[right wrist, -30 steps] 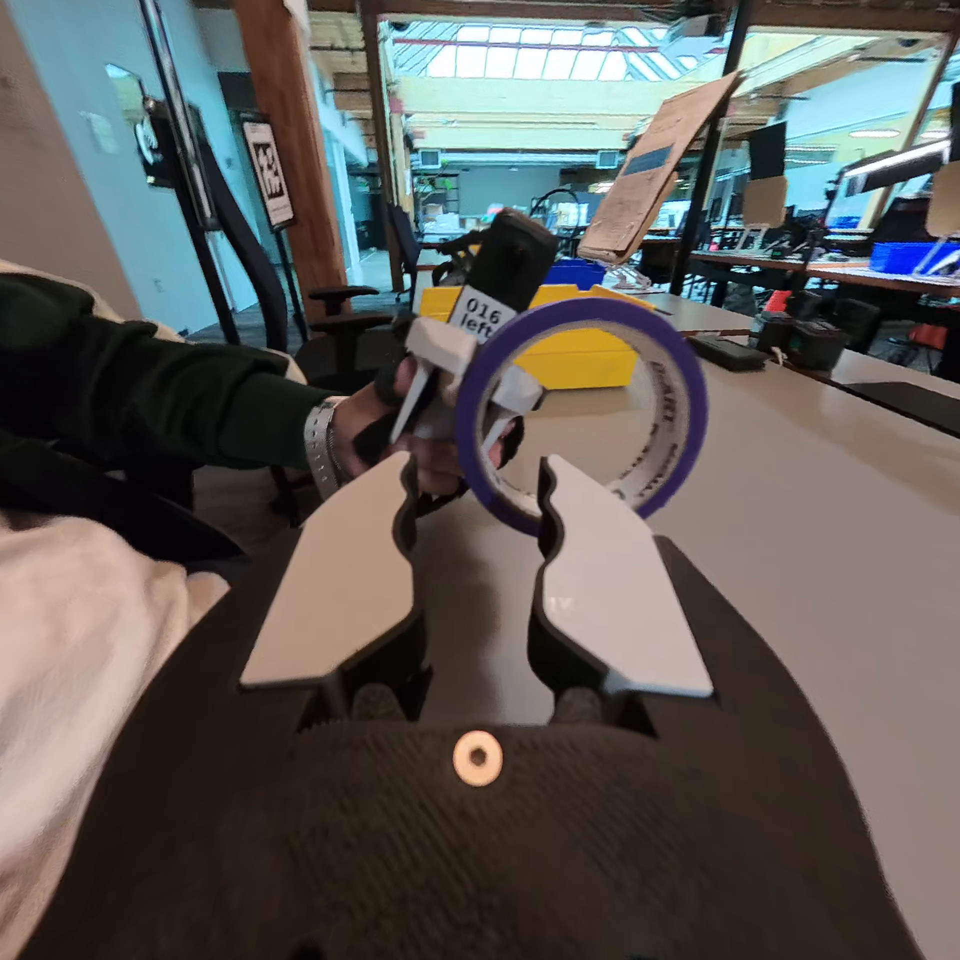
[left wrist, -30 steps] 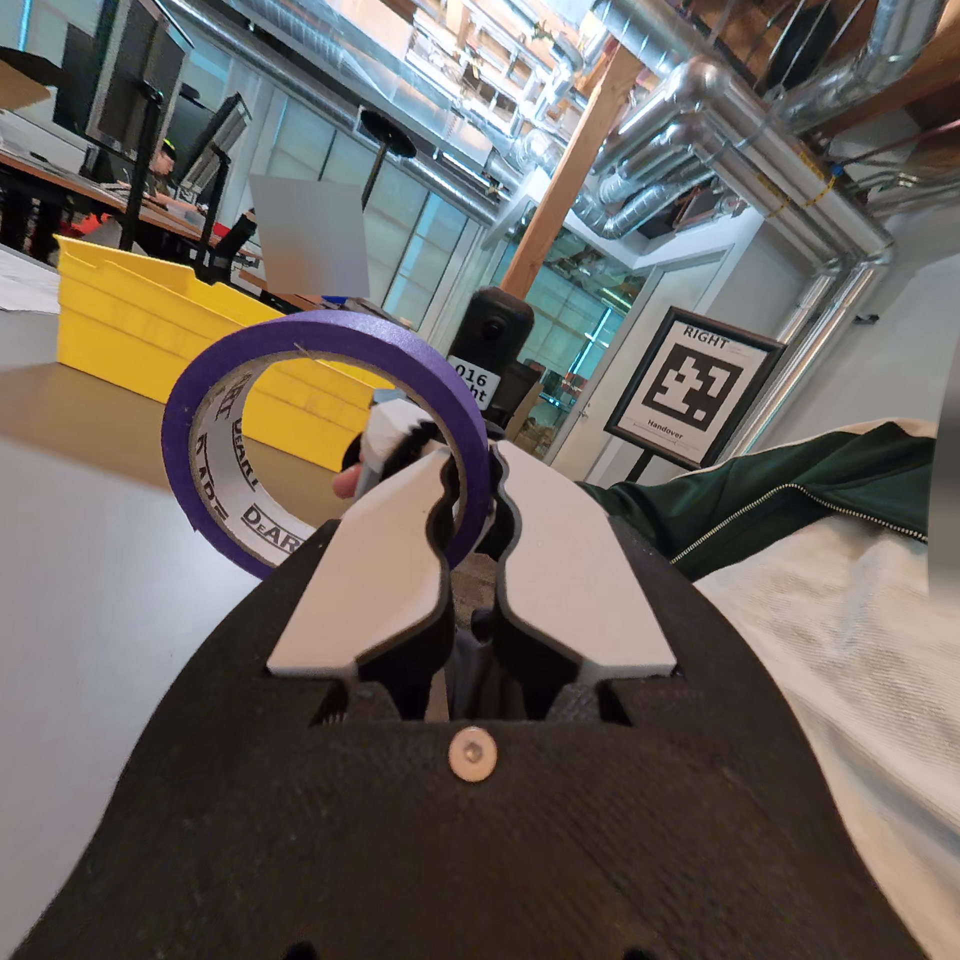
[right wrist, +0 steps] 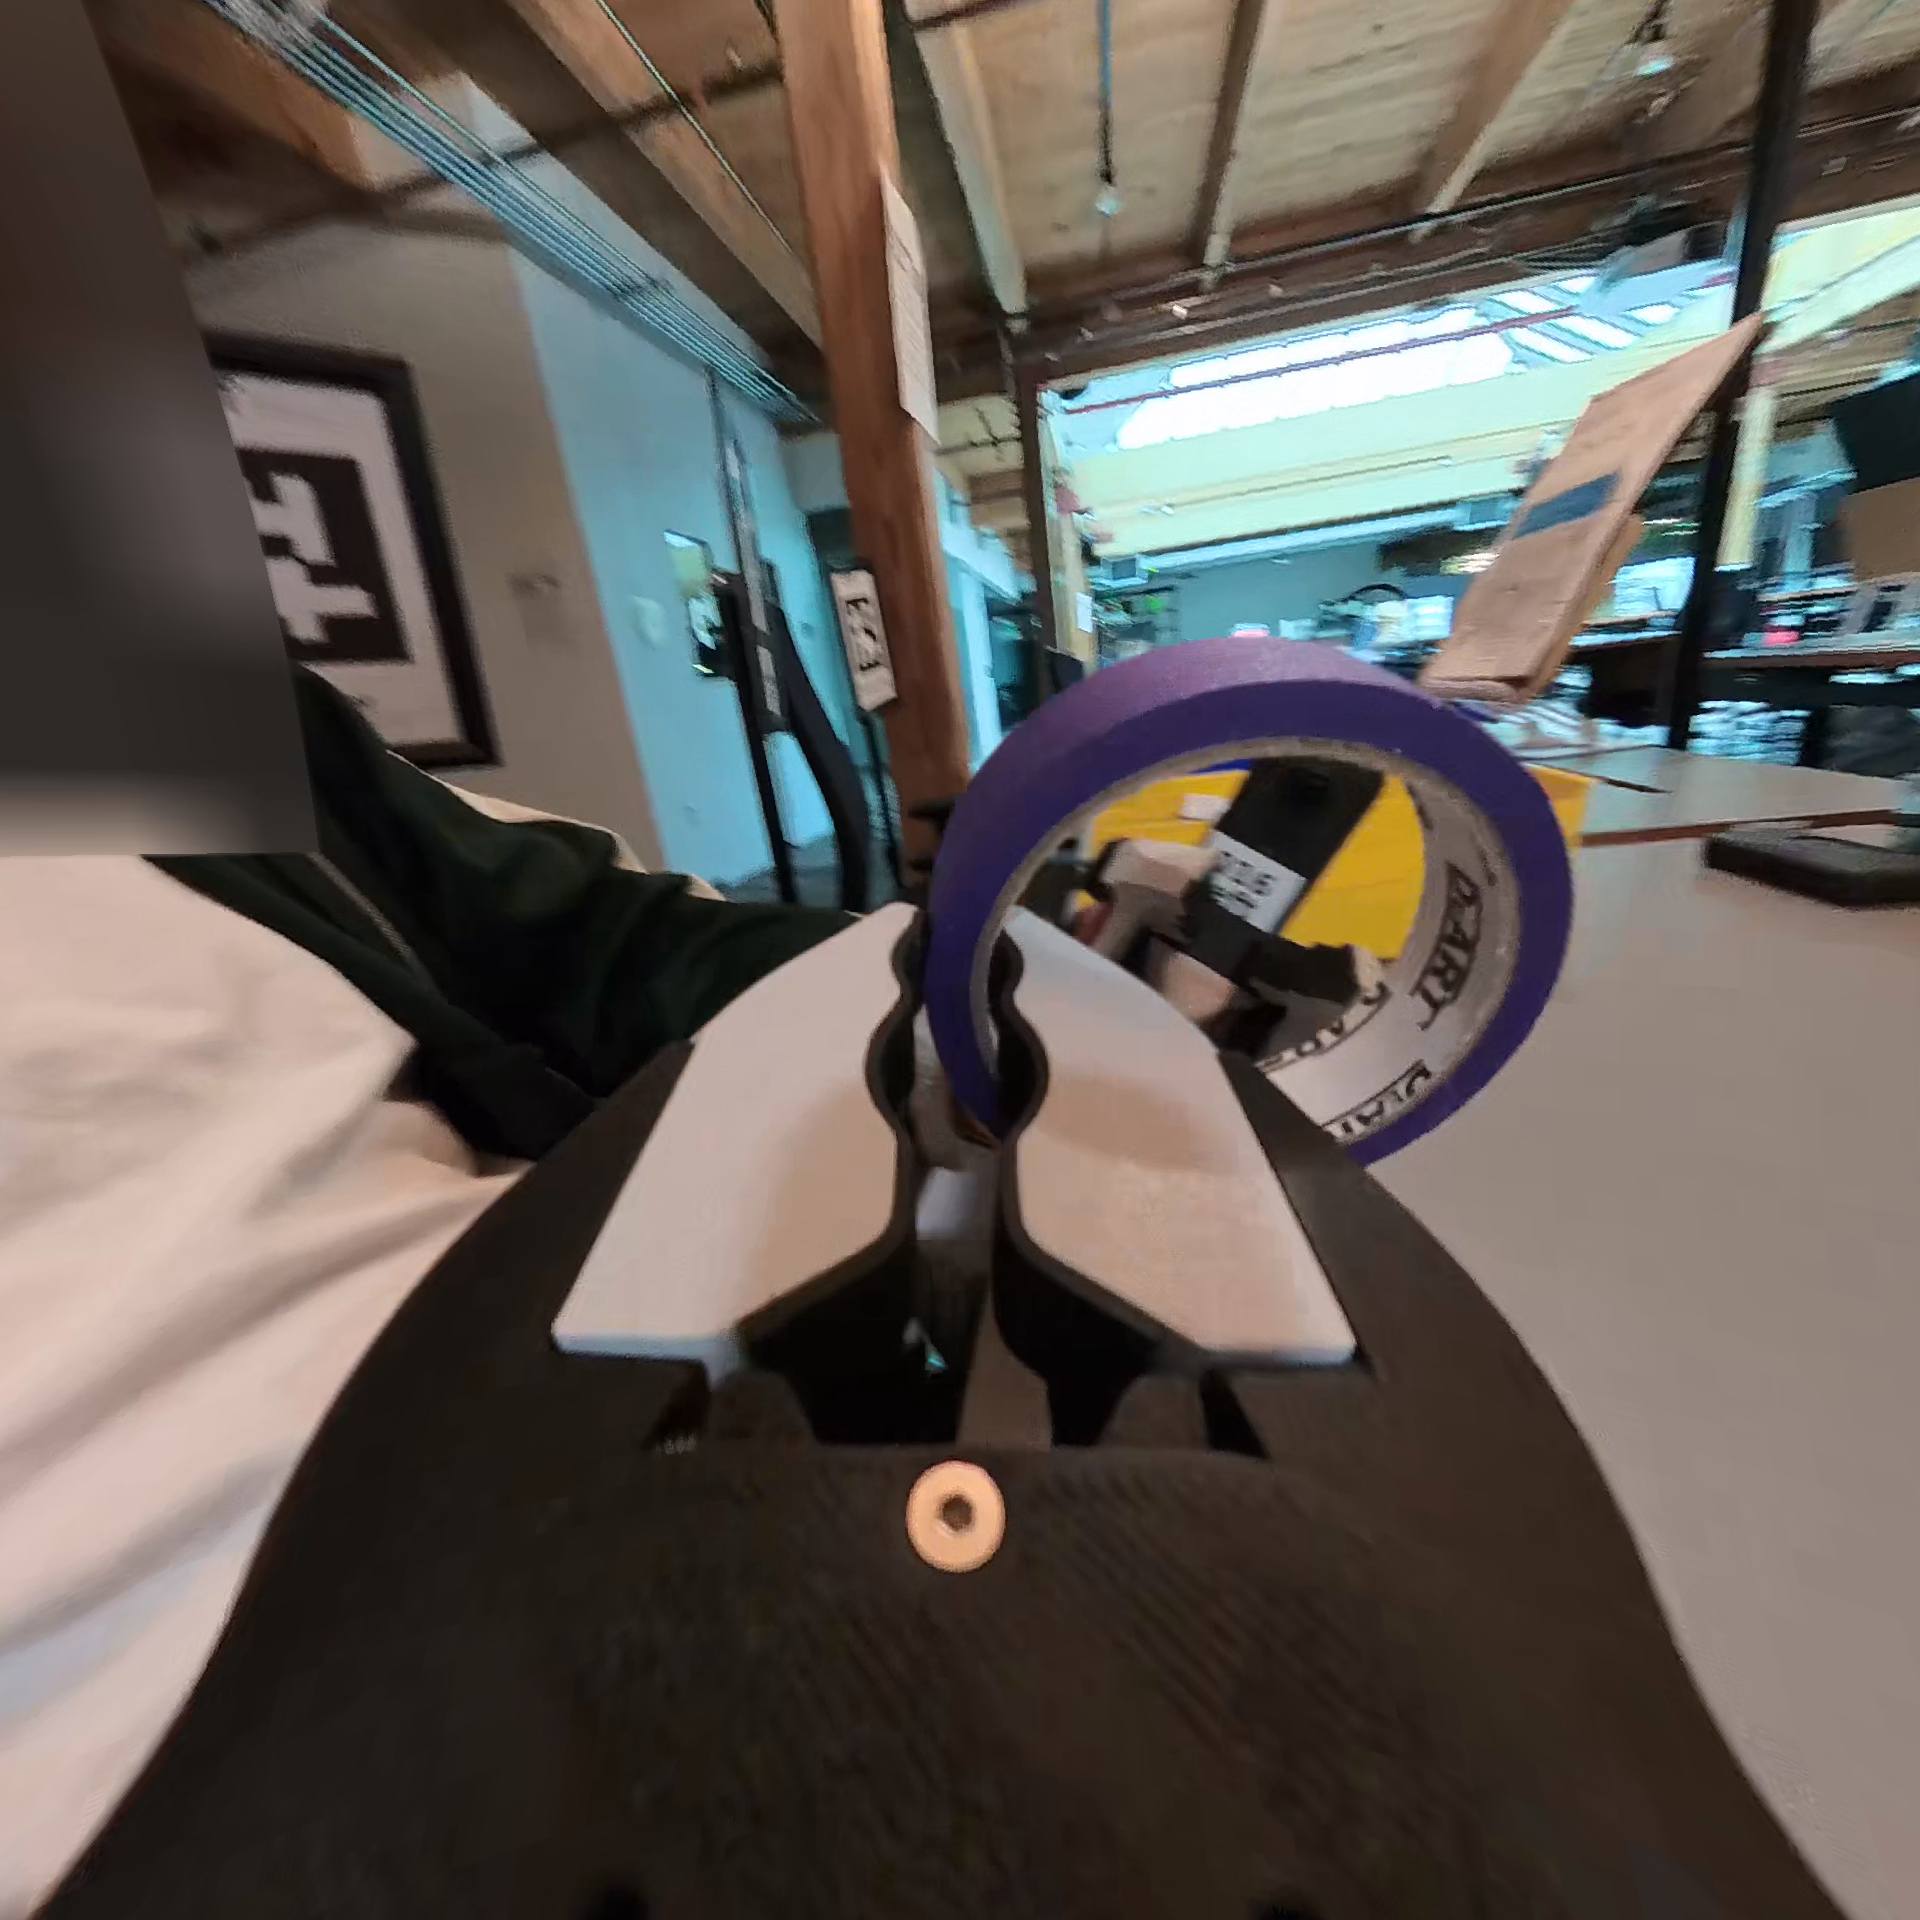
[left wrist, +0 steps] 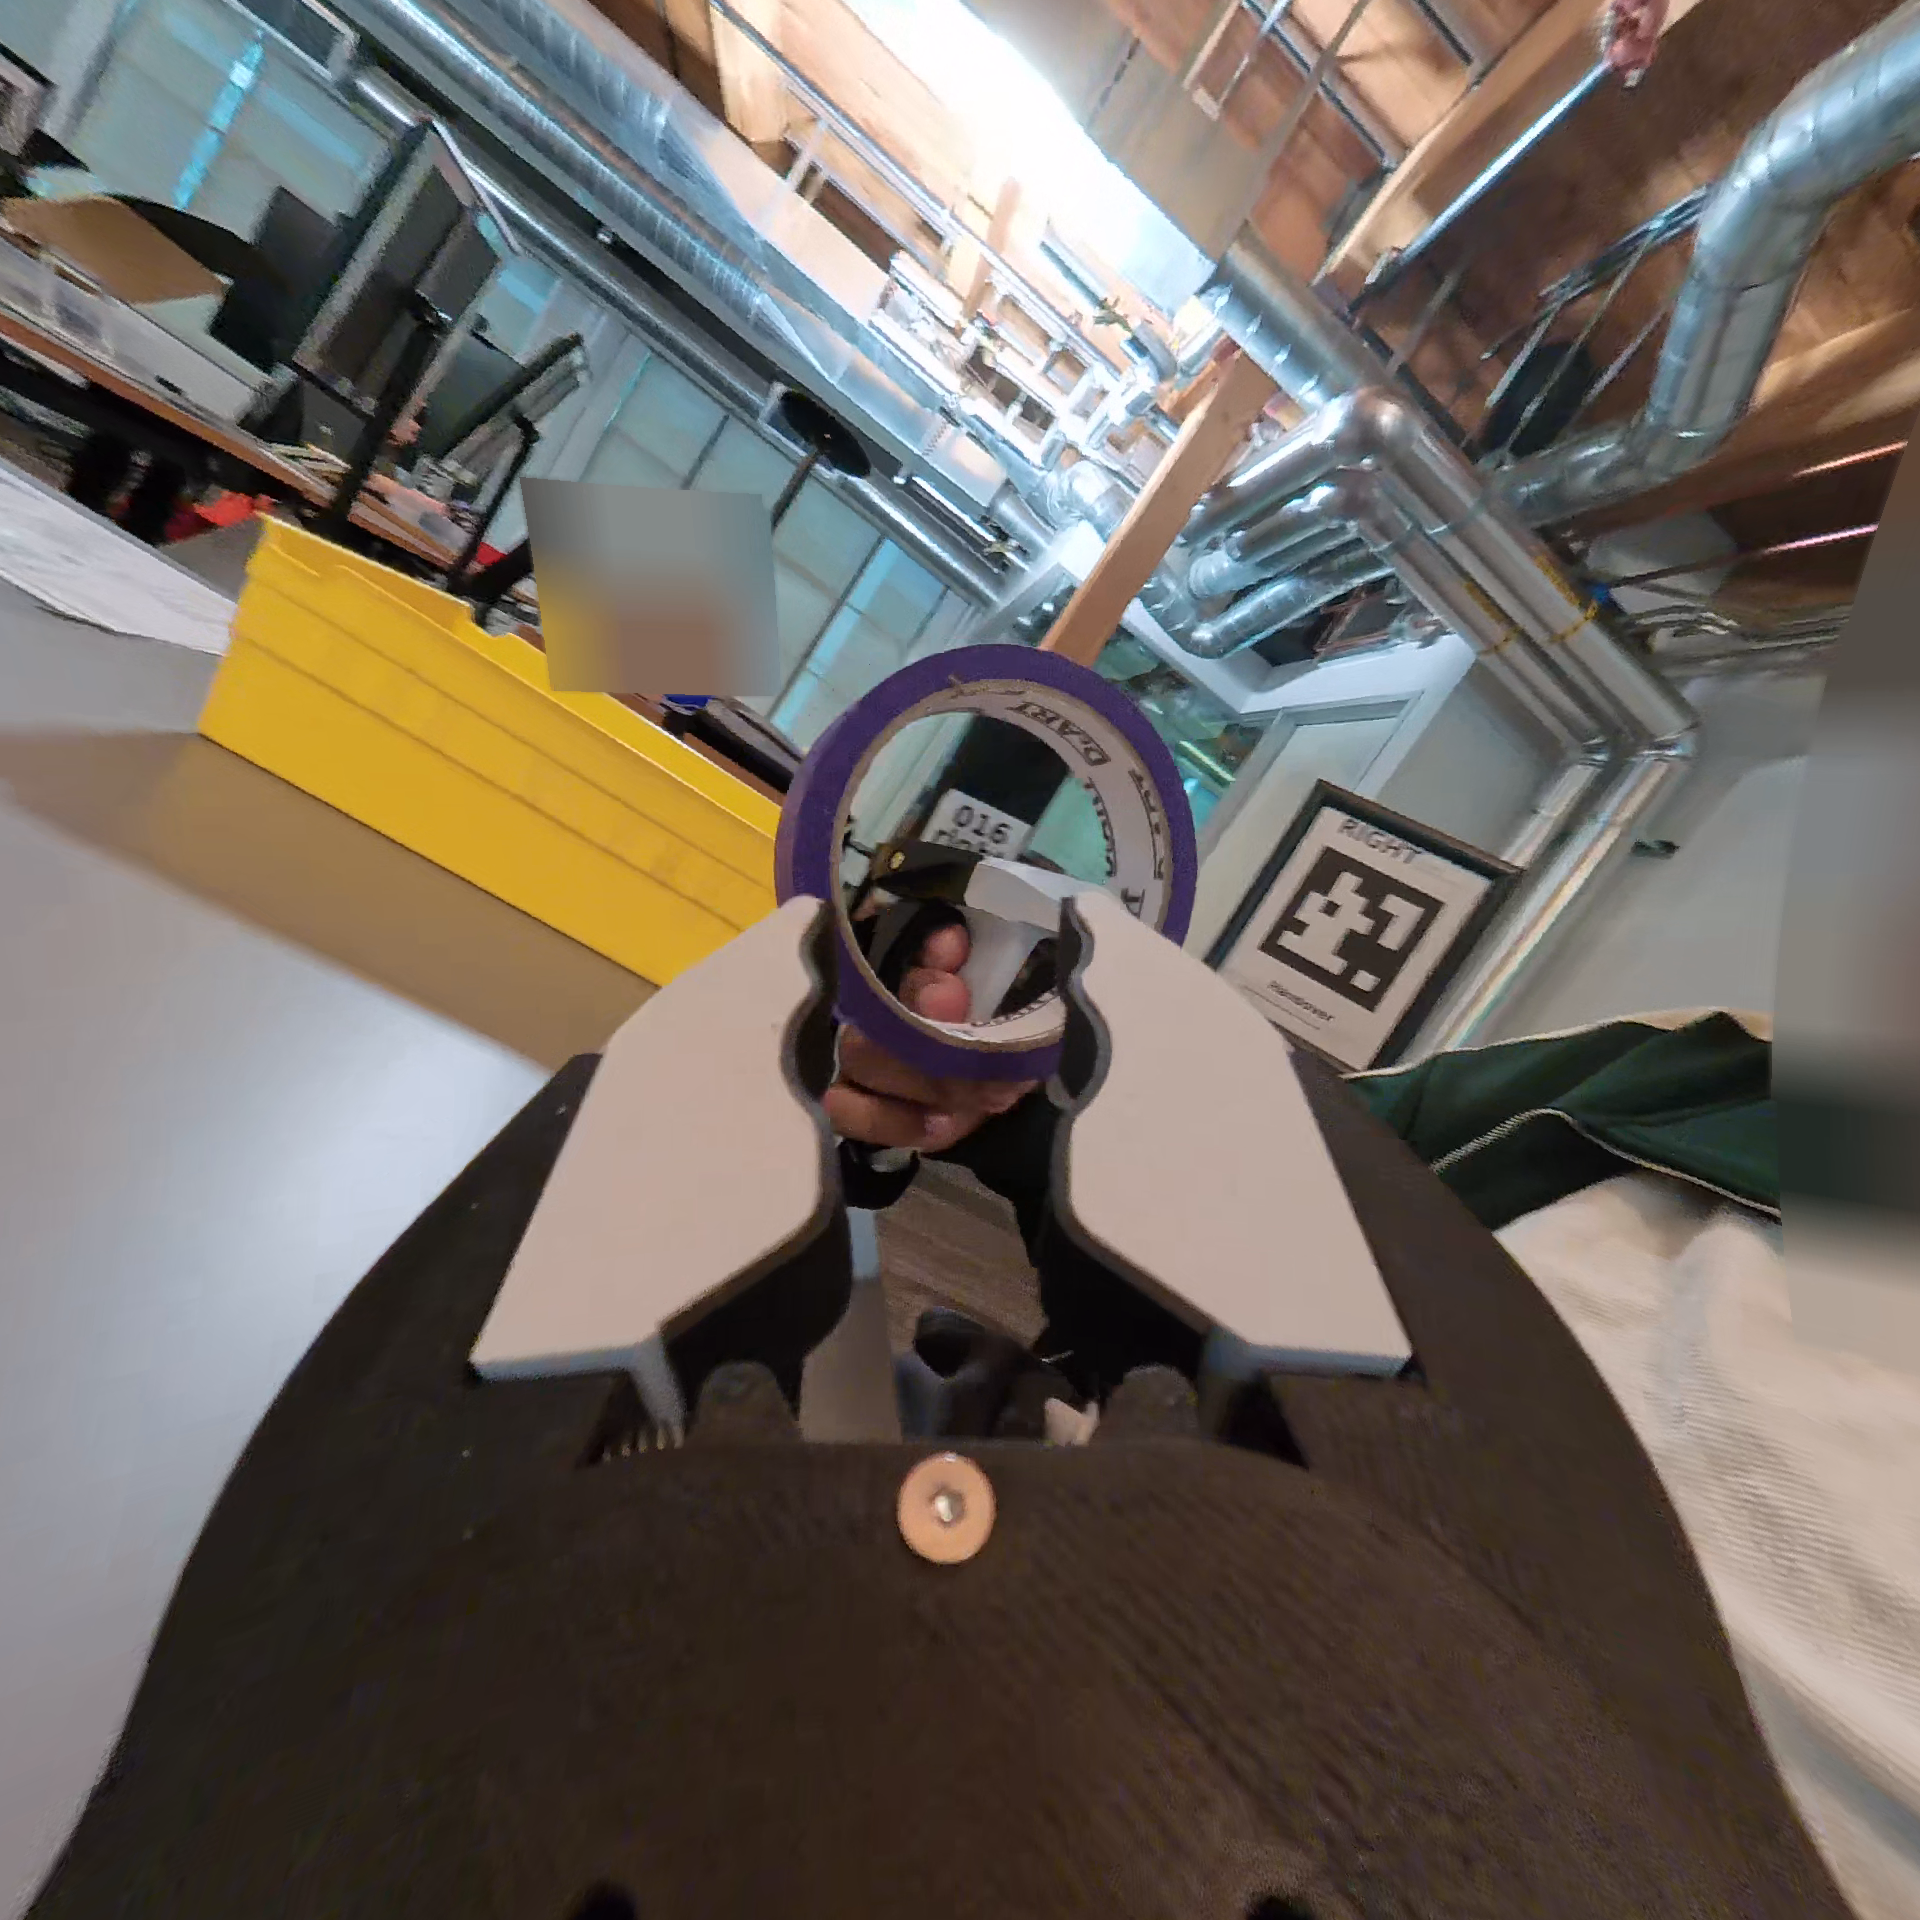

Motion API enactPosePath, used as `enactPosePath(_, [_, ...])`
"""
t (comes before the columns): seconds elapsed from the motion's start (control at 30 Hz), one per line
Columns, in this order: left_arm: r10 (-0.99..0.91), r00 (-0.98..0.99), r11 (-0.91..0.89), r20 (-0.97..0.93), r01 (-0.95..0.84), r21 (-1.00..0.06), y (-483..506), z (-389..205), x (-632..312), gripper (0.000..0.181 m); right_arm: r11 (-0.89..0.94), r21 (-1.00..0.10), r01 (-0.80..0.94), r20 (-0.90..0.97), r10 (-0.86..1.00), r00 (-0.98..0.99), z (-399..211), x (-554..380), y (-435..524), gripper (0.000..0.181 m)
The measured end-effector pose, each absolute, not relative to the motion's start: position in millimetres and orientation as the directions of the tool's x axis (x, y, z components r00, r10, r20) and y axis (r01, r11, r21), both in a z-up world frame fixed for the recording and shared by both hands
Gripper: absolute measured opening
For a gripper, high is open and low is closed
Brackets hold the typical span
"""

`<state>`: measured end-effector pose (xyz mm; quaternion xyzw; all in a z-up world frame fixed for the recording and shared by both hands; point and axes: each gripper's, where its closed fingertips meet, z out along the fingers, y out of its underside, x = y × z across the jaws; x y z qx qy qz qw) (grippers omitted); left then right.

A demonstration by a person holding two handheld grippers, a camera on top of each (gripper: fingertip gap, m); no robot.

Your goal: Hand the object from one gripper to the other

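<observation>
While right claw (right wrist: 961, 1023) pinches tape (right wrist: 1247, 707), left claw (left wrist: 945, 966) gapes.

The purple tape roll (right wrist: 1247, 894) stands upright in the air above the gray table (right wrist: 1662, 1195), pinched at its near edge by the right gripper (right wrist: 961, 966). The left gripper (left wrist: 945, 925) has its fingers apart, with the roll right in front of the gap, so nothing can go straight ahead there. The hole in the roll is partly filled by the other gripper behind it. To the left, the table is bare up to the yellow bin (left wrist: 468, 748), which blocks the far side. The person's green sleeve (left wrist: 1579, 1122) and white shirt (left wrist: 1714, 1455) block the right.
</observation>
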<state>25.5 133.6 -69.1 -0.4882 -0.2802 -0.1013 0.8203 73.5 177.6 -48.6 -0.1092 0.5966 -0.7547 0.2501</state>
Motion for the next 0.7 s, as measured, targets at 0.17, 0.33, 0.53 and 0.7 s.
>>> enactPosePath(0.17, [0.026,0.813,0.473,0.582,0.503,-0.723,137.8,-72.8,29.4,0.039,-0.164,-0.923,0.348,-0.158,-0.664,-0.731,-32.4,96.4,189.5,0.011])
enactPosePath(0.33, [-0.237,0.779,0.435,0.580,0.619,-0.654,150.3,-58.9,53.1,0.045,-0.126,-0.898,0.421,-0.177,-0.773,-0.609,-24.0,114.8,199.5,0.011])
enactPosePath(0.53, [-0.374,0.774,0.370,0.511,0.630,-0.683,165.7,-44.3,80.8,0.034,-0.082,-0.875,0.478,-0.192,-0.847,-0.496,-16.3,126.9,209.4,0.011])
enactPosePath(0.7, [-0.447,0.753,0.351,0.483,0.644,-0.680,165.0,-39.4,90.9,0.033,-0.087,-0.845,0.527,-0.183,-0.879,-0.440,-6.7,127.1,217.6,0.011])
